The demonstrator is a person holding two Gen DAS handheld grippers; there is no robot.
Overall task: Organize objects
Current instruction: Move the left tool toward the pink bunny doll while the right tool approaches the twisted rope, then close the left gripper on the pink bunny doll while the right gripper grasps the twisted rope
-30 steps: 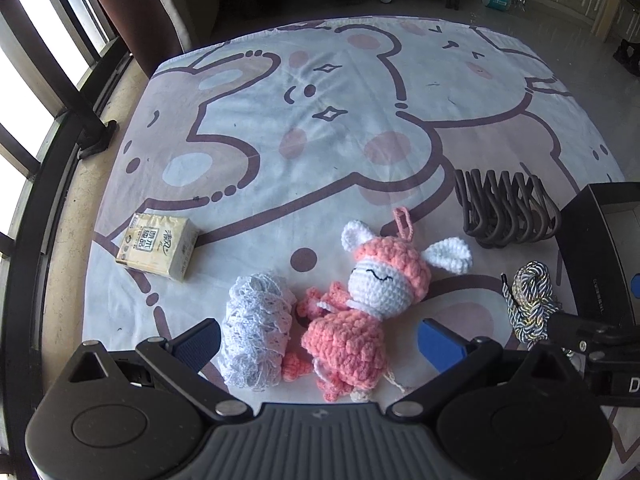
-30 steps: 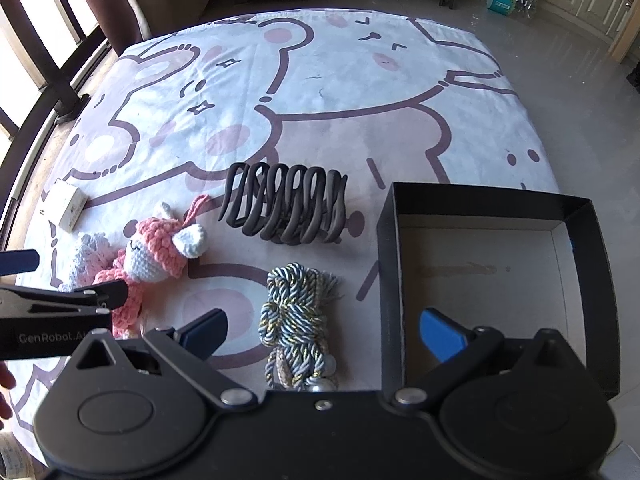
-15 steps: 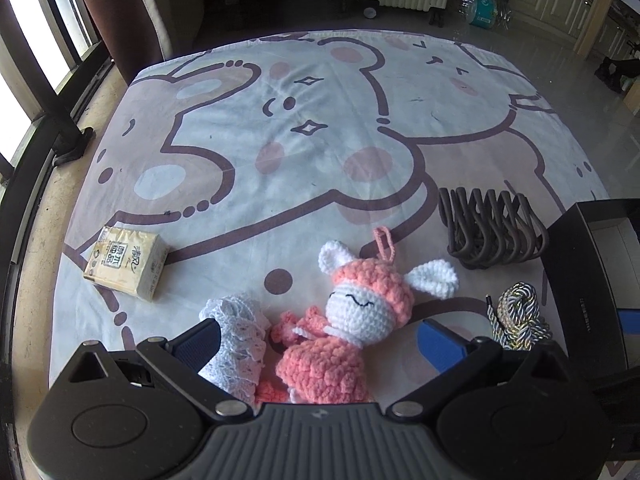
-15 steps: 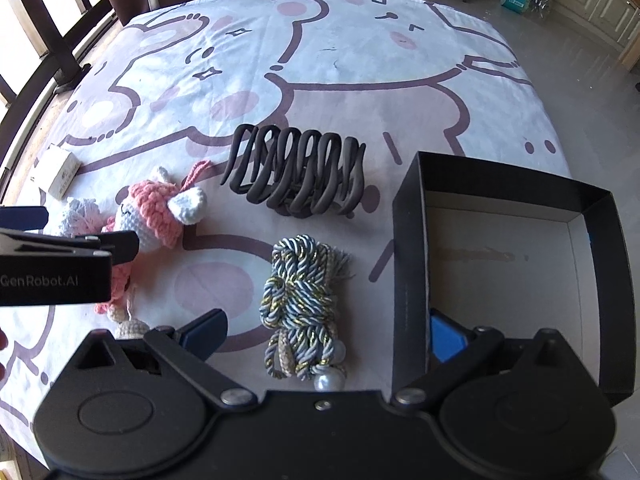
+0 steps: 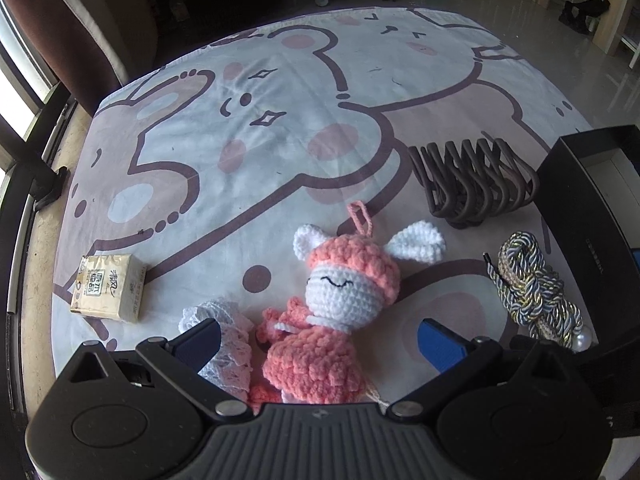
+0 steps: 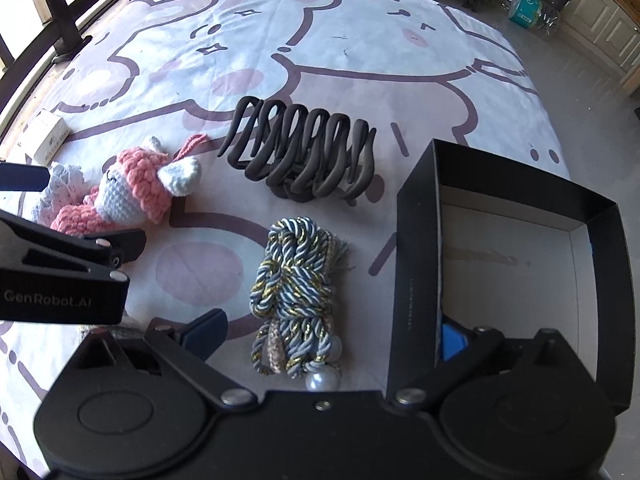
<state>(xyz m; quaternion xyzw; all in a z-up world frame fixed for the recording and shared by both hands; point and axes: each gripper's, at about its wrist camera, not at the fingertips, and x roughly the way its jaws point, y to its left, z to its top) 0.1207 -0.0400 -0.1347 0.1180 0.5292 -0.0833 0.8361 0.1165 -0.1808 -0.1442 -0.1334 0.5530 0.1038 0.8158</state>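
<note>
Hovering both tools low over the bed (image 5: 280, 92) w/ the cartoon-bear sheet. Left tool (image 5: 320, 344) is spread wide, nothing gripped; its two blue-tipped fingers sit either side of the pink crochet doll (image 5: 340, 304), which lies on its back near the bed's near edge, loop pointing away from me. White lace bundle (image 5: 224, 340) touches the doll's left side, partly under the left finger (image 5: 198, 340). Tissue pack (image 5: 108, 288) lies well apart, toward the bed's left edge.

Right tool (image 6: 328, 336) also wide open, empty. Its left finger (image 6: 208, 330) is on the sheet beside the twisted rope bundle (image 6: 296, 284) w/ a pearl (image 6: 319, 380) at the near end; its right finger (image 6: 452, 338) is inside the black box (image 6: 416, 240), so the box's left wall stands between the fingers. Box sits at the bed's right edge, looks empty apart from that fingertip. Dark hair claw (image 6: 304, 148) lies just beyond the rope, btw doll and box.
</note>
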